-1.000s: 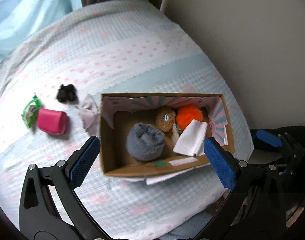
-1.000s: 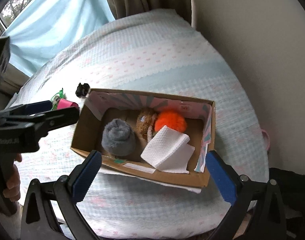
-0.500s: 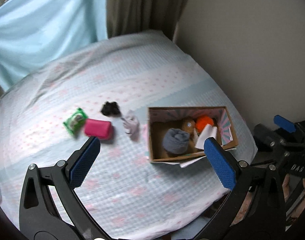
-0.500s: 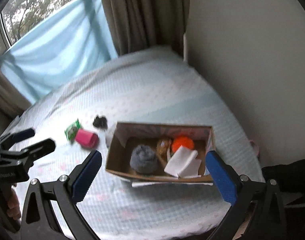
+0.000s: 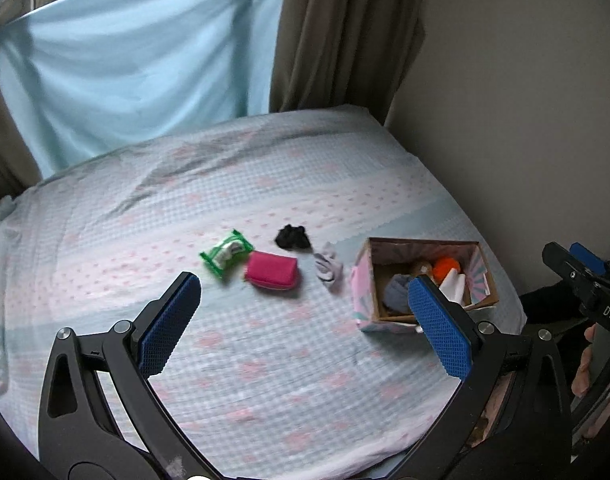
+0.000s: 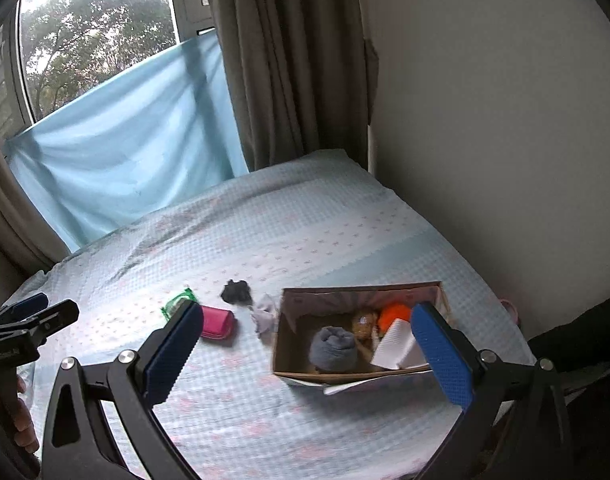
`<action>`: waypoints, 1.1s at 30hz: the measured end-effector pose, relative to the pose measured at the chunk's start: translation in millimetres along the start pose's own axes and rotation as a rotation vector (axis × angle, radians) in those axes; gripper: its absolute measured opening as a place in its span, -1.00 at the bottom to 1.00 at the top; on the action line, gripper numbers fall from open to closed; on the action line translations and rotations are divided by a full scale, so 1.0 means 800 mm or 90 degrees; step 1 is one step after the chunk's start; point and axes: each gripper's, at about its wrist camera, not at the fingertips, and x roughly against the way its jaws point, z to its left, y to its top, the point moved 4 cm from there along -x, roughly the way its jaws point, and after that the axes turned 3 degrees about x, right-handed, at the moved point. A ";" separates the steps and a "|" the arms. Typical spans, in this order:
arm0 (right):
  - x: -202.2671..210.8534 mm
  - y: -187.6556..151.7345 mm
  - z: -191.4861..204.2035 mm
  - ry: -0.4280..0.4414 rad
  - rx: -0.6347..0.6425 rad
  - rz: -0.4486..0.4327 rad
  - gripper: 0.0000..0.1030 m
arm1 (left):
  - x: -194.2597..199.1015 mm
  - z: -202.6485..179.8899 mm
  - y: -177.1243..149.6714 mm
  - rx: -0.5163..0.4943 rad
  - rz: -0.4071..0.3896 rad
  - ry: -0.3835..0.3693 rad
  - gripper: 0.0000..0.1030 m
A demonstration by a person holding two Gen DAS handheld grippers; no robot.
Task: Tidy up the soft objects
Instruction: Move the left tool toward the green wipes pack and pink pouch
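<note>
Left tool (image 5: 305, 320): wide open, nothing between the blue pads, held high above the bed.
Right tool (image 6: 309, 348): wide open too, empty, also raised well above the bed.
Bed (image 5: 225, 184): covered with a pale blue checked sheet carrying pink dots; carries every loose thing.
Cardboard box (image 6: 289, 344): open-topped, near the bed's right front corner, patterned lining on the inner walls.
Grey rolled sock (image 6: 332, 349): inside the box, at its left end.
Brown plush (image 6: 363, 322): inside the box, middle, touching the orange pom-pom (image 6: 393, 314); too small to tell what kind of toy, possibly a small animal.
White folded cloth (image 6: 395, 346): inside the box, leaning at the right end, partly behind the right tool's pad.
Pale grey sock (image 5: 328, 266): loose on the sheet, just beside the box's left wall.
Black fuzzy item (image 5: 292, 237): on the sheet, near the pale grey sock, farther from the camera.
Pink pouch (image 5: 271, 270): flat on the sheet, left of the pale grey sock.
Green packet (image 5: 226, 253): just beside the pink pouch, tilted, on its left.
Blue fabric (image 6: 117, 152): stretched across the window behind the bed.
Curtain (image 6: 281, 60): brown, hanging at the wall corner.
</note>
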 end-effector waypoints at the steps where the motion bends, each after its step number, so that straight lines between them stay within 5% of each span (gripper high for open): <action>1: 0.001 -0.002 0.010 0.001 -0.002 -0.002 1.00 | 0.003 0.014 -0.001 0.001 0.001 0.001 1.00; 18: -0.052 -0.022 0.146 0.045 0.053 0.009 1.00 | -0.048 0.134 0.004 -0.014 0.019 0.006 1.00; 28: -0.154 -0.017 0.209 0.124 0.174 0.038 1.00 | -0.163 0.171 0.026 -0.016 0.089 0.001 1.00; 33: -0.228 -0.024 0.236 0.163 0.242 0.097 1.00 | -0.231 0.186 0.035 -0.028 0.136 0.001 1.00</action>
